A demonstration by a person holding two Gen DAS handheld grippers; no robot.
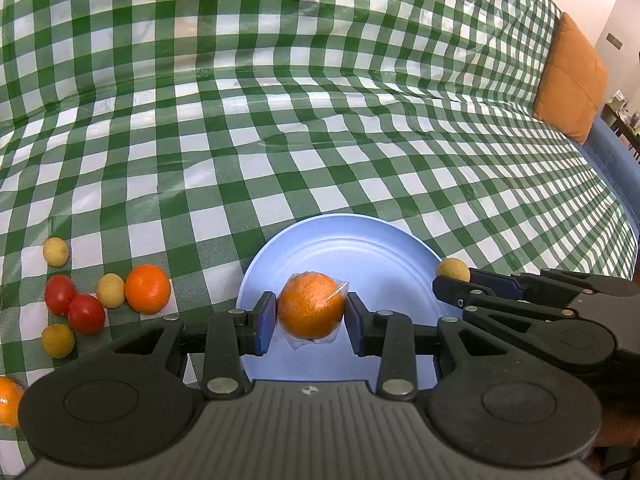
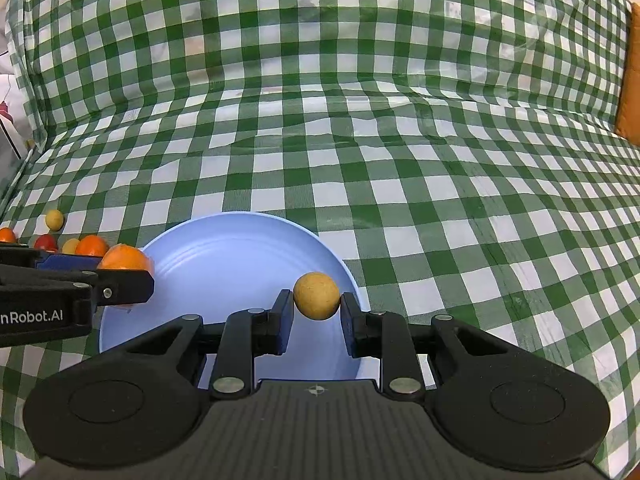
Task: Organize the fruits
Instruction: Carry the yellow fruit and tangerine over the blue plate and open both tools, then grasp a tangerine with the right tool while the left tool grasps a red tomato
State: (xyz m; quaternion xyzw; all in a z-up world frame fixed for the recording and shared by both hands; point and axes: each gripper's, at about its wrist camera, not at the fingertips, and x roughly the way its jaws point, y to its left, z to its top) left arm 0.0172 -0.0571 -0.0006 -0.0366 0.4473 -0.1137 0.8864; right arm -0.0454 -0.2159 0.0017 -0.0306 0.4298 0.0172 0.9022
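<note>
My left gripper (image 1: 311,312) is shut on a plastic-wrapped orange (image 1: 311,305) and holds it over the near part of a light blue plate (image 1: 360,248). My right gripper (image 2: 316,300) is shut on a small tan round fruit (image 2: 316,295) over the plate's (image 2: 224,248) right side. In the left wrist view the right gripper (image 1: 460,286) comes in from the right with the tan fruit (image 1: 453,269) at the plate's rim. In the right wrist view the left gripper (image 2: 120,276) shows at left with the orange (image 2: 125,258).
Left of the plate lie loose fruits on the green checked cloth (image 1: 320,120): an orange (image 1: 147,289), two red tomatoes (image 1: 86,313), several tan fruits (image 1: 110,290) and another orange (image 1: 9,402) at the edge. An orange cushion (image 1: 570,80) stands far right.
</note>
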